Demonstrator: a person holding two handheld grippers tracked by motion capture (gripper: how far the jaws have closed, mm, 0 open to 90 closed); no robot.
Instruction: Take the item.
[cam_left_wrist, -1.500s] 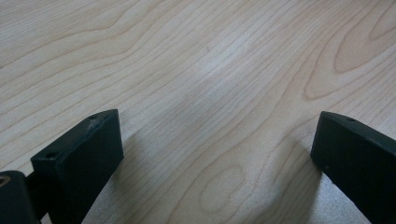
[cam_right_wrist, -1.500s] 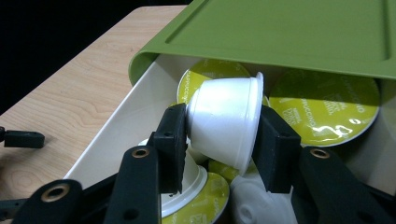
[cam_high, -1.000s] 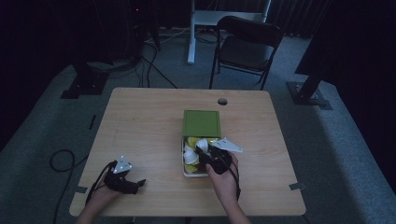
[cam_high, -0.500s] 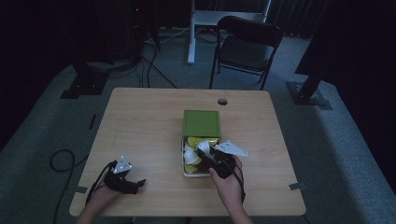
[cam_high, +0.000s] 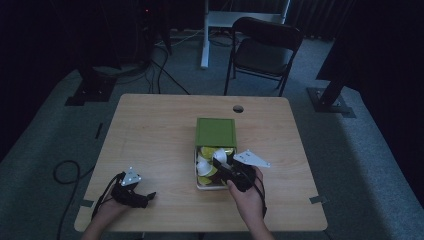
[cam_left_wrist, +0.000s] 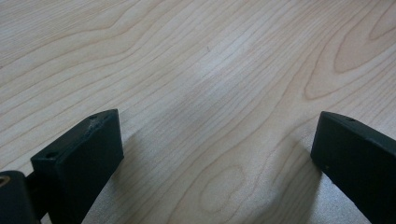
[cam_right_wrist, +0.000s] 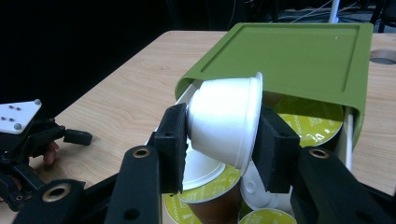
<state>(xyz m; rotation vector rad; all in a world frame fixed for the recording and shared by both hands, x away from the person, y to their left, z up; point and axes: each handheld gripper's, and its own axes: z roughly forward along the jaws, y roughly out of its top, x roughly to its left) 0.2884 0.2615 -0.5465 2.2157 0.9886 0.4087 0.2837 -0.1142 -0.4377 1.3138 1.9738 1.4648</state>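
So the worktop (cam_high: 155, 145) is a light wood-grain table with rounded corners and a small round cable hole (cam_high: 238, 108) near its far edge. It sits on grey carpet (cam_high: 350, 165) in a pretty dark room, with a black folding chair (cam_high: 262, 52) behind the far edge, a white desk leg (cam_high: 205, 35) next to it, and cables (cam_high: 167, 75) trailing over the floor.

A bit right of the middle there's a green box (cam_high: 215, 132) with its white tray (cam_high: 196, 172) slid out toward the near edge, full of coffee capsules (cam_high: 204, 168) with yellow-green lids.

The right gripper (cam_right_wrist: 223, 140) is over that tray and has one white capsule (cam_right_wrist: 226, 121) clamped between its pads, tipped on its side, clear of the others just in front of the box's opening.

The left gripper (cam_high: 131, 192) rests near the near left corner, well apart from the box. Its jaws are spread wide with nothing but bare wood between them.
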